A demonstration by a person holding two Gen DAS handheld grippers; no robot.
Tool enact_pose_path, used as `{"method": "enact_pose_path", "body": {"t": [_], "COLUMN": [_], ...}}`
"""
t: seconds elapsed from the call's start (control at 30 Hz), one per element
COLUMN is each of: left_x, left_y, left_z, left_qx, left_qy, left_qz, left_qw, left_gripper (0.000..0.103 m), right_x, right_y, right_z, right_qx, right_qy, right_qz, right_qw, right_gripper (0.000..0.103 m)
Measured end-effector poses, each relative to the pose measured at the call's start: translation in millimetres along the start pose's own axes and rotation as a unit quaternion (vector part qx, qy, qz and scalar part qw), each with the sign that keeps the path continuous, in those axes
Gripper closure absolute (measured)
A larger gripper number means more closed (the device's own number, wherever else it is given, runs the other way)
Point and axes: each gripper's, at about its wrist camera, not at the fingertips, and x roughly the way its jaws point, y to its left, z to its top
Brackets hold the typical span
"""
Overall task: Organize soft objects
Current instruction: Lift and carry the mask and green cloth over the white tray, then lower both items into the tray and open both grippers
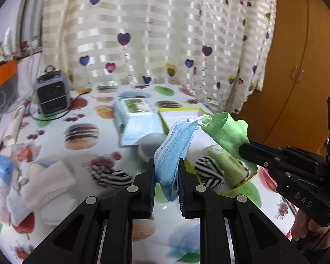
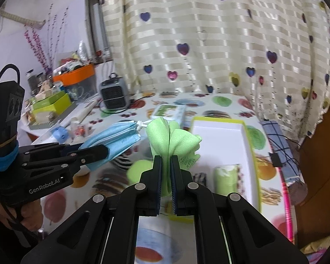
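left gripper (image 1: pixel 166 176) grips the blue mask (image 1: pixel 176 145); right gripper (image 2: pixel 166 173) grips the green cloth (image 2: pixel 171 138). carry both level over the box (image 2: pixel 250 154) at centre right, then release inside its walls.

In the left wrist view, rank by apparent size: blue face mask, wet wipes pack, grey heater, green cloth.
1. Wet wipes pack and blue face mask: about alike; the mask is nearer the camera.
2. Green cloth.
3. Grey heater, farthest back, so unsure.

Home room, heart-print curtain (image 1: pixel 143 33), food-print tablecloth (image 1: pixel 81 136), wooden wardrobe (image 1: pixel 301 66), small heater (image 1: pixel 51 93)
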Motion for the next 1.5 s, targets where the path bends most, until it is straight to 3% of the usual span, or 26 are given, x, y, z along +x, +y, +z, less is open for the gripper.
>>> {"method": "enact_pose_path", "body": {"t": [0.4, 0.87, 1.2, 1.3, 1.4, 1.5], "left_x": [48, 119, 147, 141, 131, 124], "left_y": [-37, -60, -77, -79, -80, -80], "left_z": [10, 10, 10, 13, 14, 16], "left_qx": [0.020, 0.024, 0.043, 0.046, 0.048, 0.050], "left_qy": [0.025, 0.075, 0.095, 0.087, 0.073, 0.066], "left_qz": [-0.031, -0.029, -0.033, -0.046, -0.059, -0.062], "left_qw": [0.9990, 0.9965, 0.9940, 0.9941, 0.9944, 0.9947], "left_gripper": [0.087, 0.086, 0.081, 0.076, 0.068, 0.065], "right_x": [8, 52, 56, 51, 43, 36], "right_y": [-52, -93, -102, -98, -95, -93], "right_z": [-11, -34, -39, -38, -35, -32], "right_qx": [0.047, 0.094, 0.102, 0.094, 0.091, 0.088], "right_qy": [0.016, 0.068, 0.085, 0.078, 0.064, 0.053], "right_qz": [-0.045, -0.071, -0.075, -0.079, -0.078, -0.078], "right_qw": [0.998, 0.991, 0.988, 0.989, 0.991, 0.992], "right_gripper": [0.095, 0.095, 0.094, 0.084, 0.059, 0.056]}}
